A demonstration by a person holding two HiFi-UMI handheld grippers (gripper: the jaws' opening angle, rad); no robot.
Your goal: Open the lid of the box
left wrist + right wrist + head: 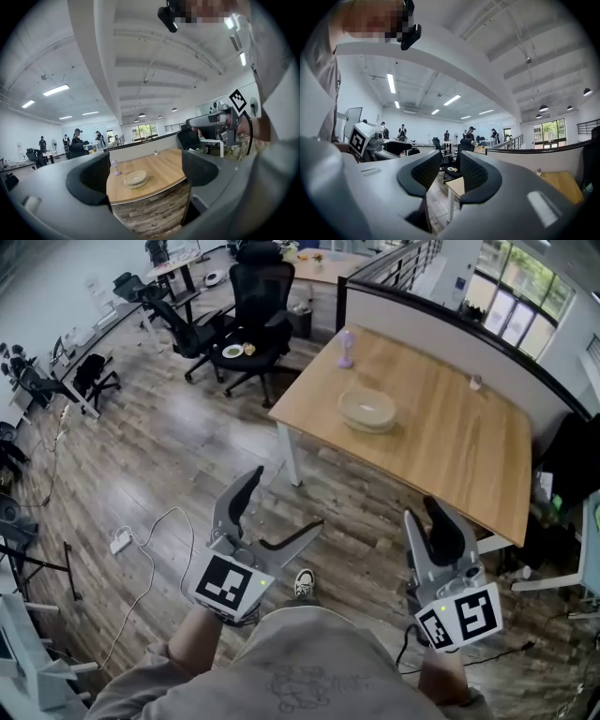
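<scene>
Jaws gape wide on the left gripper (277, 517) and stand apart on the right gripper (439, 521), both empty, above the wooden floor (169, 446). At twelve o'clock, well apart, the round box (367, 411) sits lid-on upon the counter (450, 451). A small purple object (346, 348) stands at its eleven o'clock. Office chairs (258, 306) crowd farther off.

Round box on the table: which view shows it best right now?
The head view: the round box shows whole from above, lid on, on the wooden table. The left gripper view has it smaller, side-on, far beyond the jaws. The right gripper view shows only a table corner, no box.
</scene>
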